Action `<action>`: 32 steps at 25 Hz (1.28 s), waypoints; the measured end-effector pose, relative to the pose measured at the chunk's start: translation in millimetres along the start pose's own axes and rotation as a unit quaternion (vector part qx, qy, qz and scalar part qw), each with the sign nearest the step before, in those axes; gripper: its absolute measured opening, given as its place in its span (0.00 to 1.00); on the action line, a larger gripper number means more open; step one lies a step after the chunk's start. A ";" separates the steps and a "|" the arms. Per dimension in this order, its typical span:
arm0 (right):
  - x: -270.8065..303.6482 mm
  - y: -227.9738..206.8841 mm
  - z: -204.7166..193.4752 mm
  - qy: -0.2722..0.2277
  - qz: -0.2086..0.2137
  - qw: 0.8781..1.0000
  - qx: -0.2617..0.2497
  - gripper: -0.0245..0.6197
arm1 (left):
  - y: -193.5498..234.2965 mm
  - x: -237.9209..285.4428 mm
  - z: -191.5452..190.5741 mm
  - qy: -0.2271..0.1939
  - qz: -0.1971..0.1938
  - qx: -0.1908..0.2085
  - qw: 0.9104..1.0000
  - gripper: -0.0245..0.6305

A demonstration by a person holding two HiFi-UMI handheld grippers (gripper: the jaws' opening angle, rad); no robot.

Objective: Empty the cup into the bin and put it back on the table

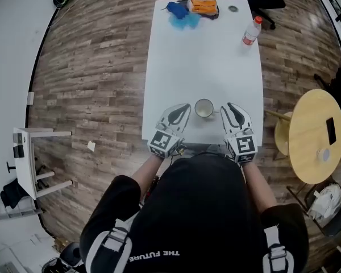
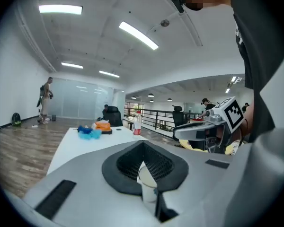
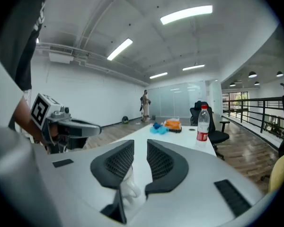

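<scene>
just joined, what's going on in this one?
A person is at the near end of the white table with a gripper in each hand. The cup sits on the table between them, and neither grips it. The left gripper has its jaws shut on nothing, and the right gripper has its jaws apart. No bin shows in any view.

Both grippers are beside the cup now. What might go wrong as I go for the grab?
1. The left gripper is shut and sits beside the cup, not on it; moving in like that could shove or tip it.
2. The cup stands close to the near edge of the table, so a knock might send it off.
3. No bin shows in any view, so the carry would start blind.
</scene>
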State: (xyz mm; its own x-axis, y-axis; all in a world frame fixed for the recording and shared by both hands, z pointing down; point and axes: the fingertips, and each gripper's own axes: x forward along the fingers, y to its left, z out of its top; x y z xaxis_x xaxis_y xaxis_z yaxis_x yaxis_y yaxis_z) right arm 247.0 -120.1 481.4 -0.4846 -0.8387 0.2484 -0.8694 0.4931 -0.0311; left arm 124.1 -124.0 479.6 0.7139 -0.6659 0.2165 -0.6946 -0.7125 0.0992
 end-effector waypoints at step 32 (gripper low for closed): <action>0.2 11.4 80.4 -0.066 -0.026 0.997 0.010 0.06 | 3.2 -13.4 94.8 -0.066 0.054 0.017 0.996 0.07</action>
State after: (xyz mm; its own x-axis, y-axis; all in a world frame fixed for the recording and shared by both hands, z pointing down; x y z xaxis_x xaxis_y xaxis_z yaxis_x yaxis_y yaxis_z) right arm 229.2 -133.2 403.2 -0.4463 -0.8867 0.1209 -0.8947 0.4448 -0.0413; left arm 120.7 -138.3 385.0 0.6429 -0.7602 0.0934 -0.7656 -0.6415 0.0481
